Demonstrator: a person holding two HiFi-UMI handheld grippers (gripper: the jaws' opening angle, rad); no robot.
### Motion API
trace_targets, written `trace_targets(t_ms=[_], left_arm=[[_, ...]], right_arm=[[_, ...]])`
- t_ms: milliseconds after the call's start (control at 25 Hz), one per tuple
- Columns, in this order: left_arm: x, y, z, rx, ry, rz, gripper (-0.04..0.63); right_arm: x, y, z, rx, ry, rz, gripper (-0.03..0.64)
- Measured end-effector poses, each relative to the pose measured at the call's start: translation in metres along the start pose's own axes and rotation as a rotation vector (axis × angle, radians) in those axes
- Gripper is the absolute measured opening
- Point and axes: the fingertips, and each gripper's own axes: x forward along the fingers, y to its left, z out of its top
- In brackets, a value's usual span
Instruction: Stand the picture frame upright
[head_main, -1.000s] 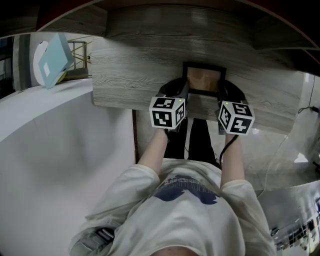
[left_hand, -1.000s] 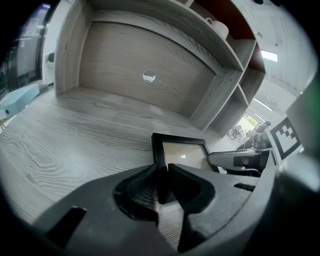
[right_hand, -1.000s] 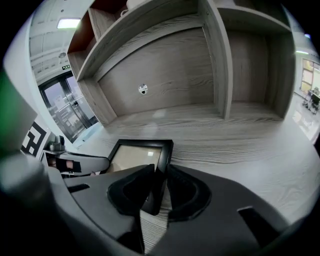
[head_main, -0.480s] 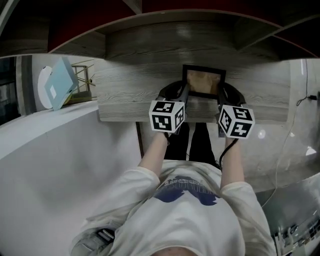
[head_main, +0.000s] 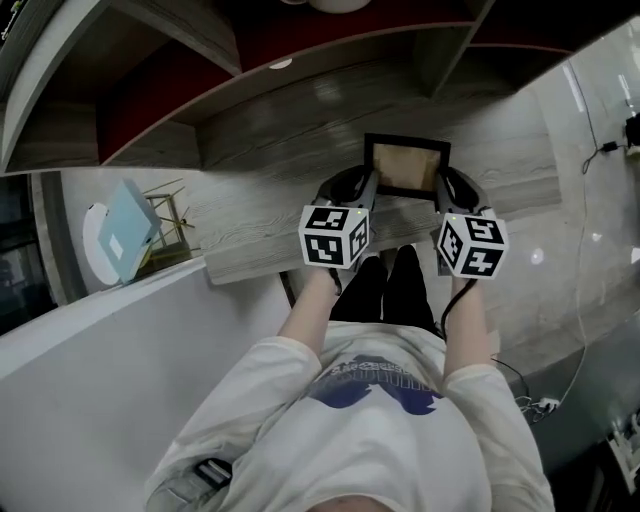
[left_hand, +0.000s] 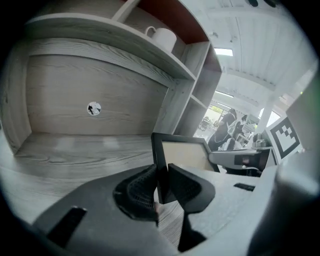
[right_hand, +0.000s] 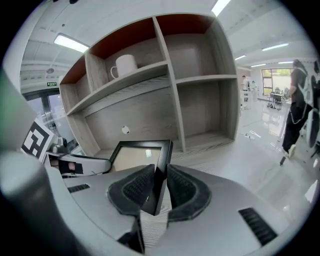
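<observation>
We hold the frame (head_main: 405, 167) tilted near the surface's (head_main: 260, 235) front edge, fingers (left_hand: 137, 192) of left gripper (left_hand: 162, 186) and right gripper (right_hand: 159, 192) closed on its opposite sides, so that, we judge, it can stand up untwisted.

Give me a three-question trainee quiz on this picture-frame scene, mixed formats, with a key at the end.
1. True or false: the left gripper and the right gripper each have jaws shut on a side edge of the picture frame.
2. What stands on the upper shelf? A) a white mug B) a vase C) a book
3. Fill in: the picture frame's border is coloured ____.

Key: 1 true; 2 A; 3 black.
</observation>
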Motion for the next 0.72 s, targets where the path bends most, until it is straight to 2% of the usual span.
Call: trace_targets(t_ms=[160,360,720], left_arm=[[0.007,-0.013,0.006,0.055,0.0,-0.057,0.078],[0.019,-0.024,0.015,0.123,-0.029,-0.091,0.078],[0.061,-0.025,0.027,0.156,-0.067,-0.108,0.078]], right_arm=[[-0.013,-0.01,0.002,0.02,-0.048,-0.051,0.074],[-0.018,-0.023,0.005,0.03,-0.099,-0.079,0.074],[0.006,-0.053,0.021,-0.029,-0.167,-0.086,0.074]])
